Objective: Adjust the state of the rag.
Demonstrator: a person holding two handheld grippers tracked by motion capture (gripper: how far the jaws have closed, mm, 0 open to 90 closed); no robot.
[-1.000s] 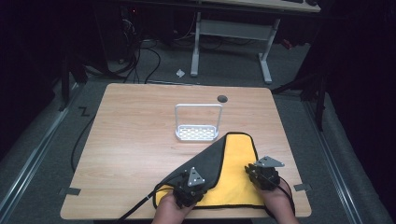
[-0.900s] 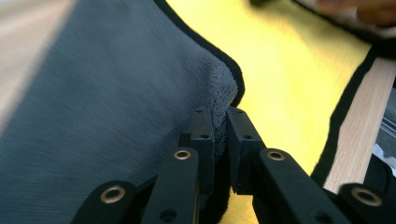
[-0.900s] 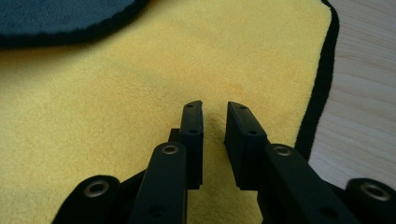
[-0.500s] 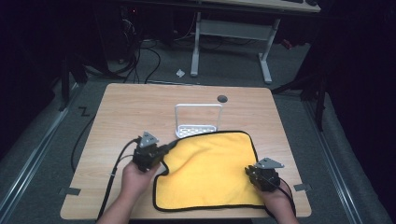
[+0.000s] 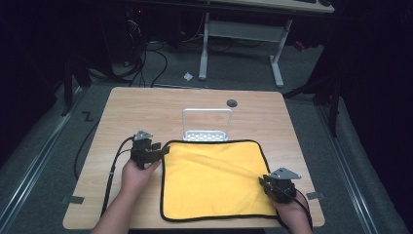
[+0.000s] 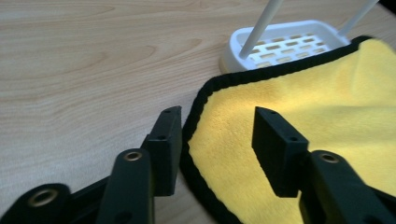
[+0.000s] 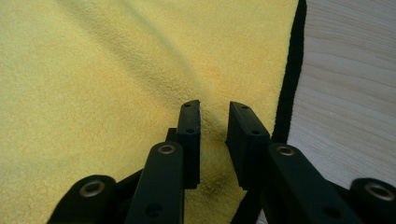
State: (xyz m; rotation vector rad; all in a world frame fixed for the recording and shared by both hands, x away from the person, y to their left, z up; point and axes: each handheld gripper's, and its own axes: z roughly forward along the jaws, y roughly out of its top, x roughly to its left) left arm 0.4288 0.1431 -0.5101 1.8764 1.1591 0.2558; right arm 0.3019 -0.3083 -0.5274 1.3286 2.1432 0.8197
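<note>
High view shows the yellow cloth (image 5: 214, 180) lying spread flat and nearly square on the near half of the table (image 5: 146, 107), its far edge touching the base of the white rack (image 5: 206, 127). Judging by that, the unfolding looks essentially done: no corner is doubled over, and only shallow creases run across the middle, so what seems left is a little smoothing or letting go on the right side. The left gripper (image 5: 155, 152) sits at the cloth's far left corner; its jaws have just been opening and now stand well apart, with the black-trimmed corner lying loose between them on the wood, the pads not pressing it. The right gripper (image 5: 271, 184) rests at the right edge, toward the near corner. Its jaws stand narrowly apart with a raised pinch of yellow fabric between them, so it appears to grip the cloth there.
</note>
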